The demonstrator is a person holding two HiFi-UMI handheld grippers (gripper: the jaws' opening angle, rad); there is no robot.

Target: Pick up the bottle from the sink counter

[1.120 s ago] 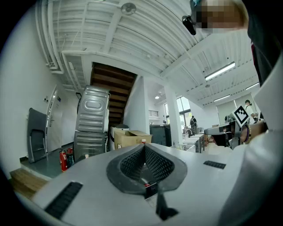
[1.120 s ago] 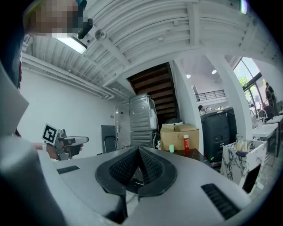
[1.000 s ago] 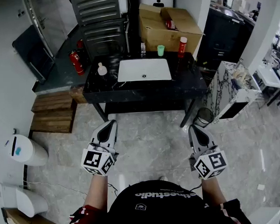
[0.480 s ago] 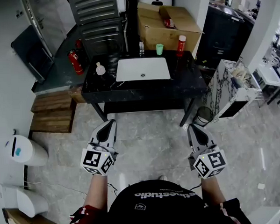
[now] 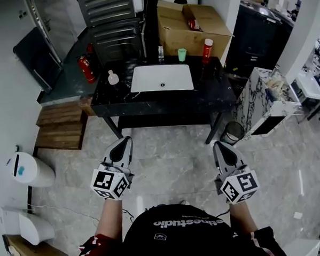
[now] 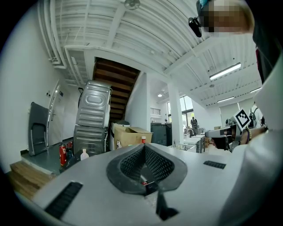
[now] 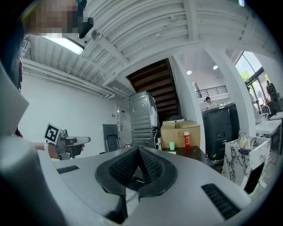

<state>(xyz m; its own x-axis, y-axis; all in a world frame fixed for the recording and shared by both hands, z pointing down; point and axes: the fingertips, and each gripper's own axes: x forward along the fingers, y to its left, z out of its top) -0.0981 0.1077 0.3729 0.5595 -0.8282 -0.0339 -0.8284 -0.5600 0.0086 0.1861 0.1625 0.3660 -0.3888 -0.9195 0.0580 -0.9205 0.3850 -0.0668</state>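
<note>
A black sink counter (image 5: 212, 98) with a white basin stands ahead of me. On its left end is a small clear bottle (image 5: 113, 77) with a pale cap, also in the left gripper view (image 6: 84, 154). At the back right stands a red bottle (image 5: 207, 51) with a white cap, also in the right gripper view (image 7: 186, 141). My left gripper (image 5: 124, 141) and right gripper (image 5: 220, 145) hover over the floor, well short of the counter. Both are shut and hold nothing.
A green cup (image 5: 182, 54) stands by the tap at the counter's back. A cardboard box (image 5: 192, 24) sits behind. A red fire extinguisher (image 5: 84, 69) and wooden steps (image 5: 61, 127) lie left, a waste bin (image 5: 234, 131) and marble cabinet (image 5: 265, 100) right.
The counter has slid slightly up and left in the head view. Both grippers stay shut and keep nearly the same places.
</note>
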